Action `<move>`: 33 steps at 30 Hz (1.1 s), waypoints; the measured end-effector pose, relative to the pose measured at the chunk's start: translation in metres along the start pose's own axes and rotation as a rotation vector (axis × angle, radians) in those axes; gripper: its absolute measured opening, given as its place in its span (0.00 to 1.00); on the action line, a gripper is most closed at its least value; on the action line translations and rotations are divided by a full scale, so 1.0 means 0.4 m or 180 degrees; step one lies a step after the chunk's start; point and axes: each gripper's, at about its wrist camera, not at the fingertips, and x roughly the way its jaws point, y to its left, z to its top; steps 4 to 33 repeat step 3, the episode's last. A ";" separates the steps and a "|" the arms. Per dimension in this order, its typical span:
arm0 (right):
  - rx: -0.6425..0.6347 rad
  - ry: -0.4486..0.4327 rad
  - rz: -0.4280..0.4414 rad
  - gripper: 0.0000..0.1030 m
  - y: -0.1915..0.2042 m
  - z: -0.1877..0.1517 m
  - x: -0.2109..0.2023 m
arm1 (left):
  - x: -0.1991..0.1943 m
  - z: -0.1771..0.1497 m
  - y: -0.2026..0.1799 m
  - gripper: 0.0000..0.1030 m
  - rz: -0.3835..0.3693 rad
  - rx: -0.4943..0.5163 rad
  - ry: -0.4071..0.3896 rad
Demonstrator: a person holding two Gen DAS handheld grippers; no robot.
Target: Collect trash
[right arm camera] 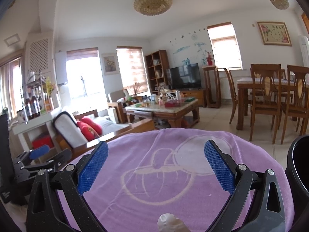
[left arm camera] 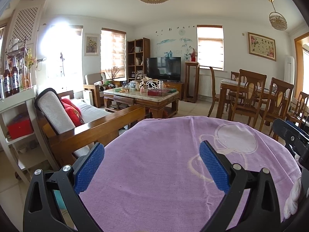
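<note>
A purple cloth (left arm camera: 154, 174) with a pale loop pattern covers the table under both grippers. My left gripper (left arm camera: 152, 166) hovers over it, open, with nothing between its blue pads. A crumpled white tissue (left arm camera: 293, 199) lies at the cloth's right edge, beyond the right finger. In the right wrist view my right gripper (right arm camera: 156, 166) is also open and empty above the cloth (right arm camera: 154, 183). A white crumpled wad (right arm camera: 170, 222) sits at the bottom edge, just under and behind the fingers. A black bin (right arm camera: 299, 164) stands right of the table. The left gripper (right arm camera: 48, 154) shows at the left.
A wooden sofa (left arm camera: 92, 127) with red cushions stands just beyond the table on the left. Next to it is a white shelf (left arm camera: 17, 100) carrying bottles. Farther back are a cluttered coffee table (left arm camera: 143, 96), and a dining table with chairs (left arm camera: 251, 96) at the right. Tiled floor lies between.
</note>
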 end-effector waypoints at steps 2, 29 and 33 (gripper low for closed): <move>0.0000 0.0006 0.0002 0.95 0.000 0.000 0.001 | 0.001 -0.001 0.001 0.95 0.0000 -0.0001 0.0002; 0.0000 0.0010 0.0004 0.95 0.000 -0.001 0.001 | 0.001 -0.001 0.001 0.95 0.0000 0.0000 0.0003; 0.0000 0.0010 0.0004 0.95 0.000 -0.001 0.001 | 0.001 -0.001 0.001 0.95 0.0000 0.0000 0.0003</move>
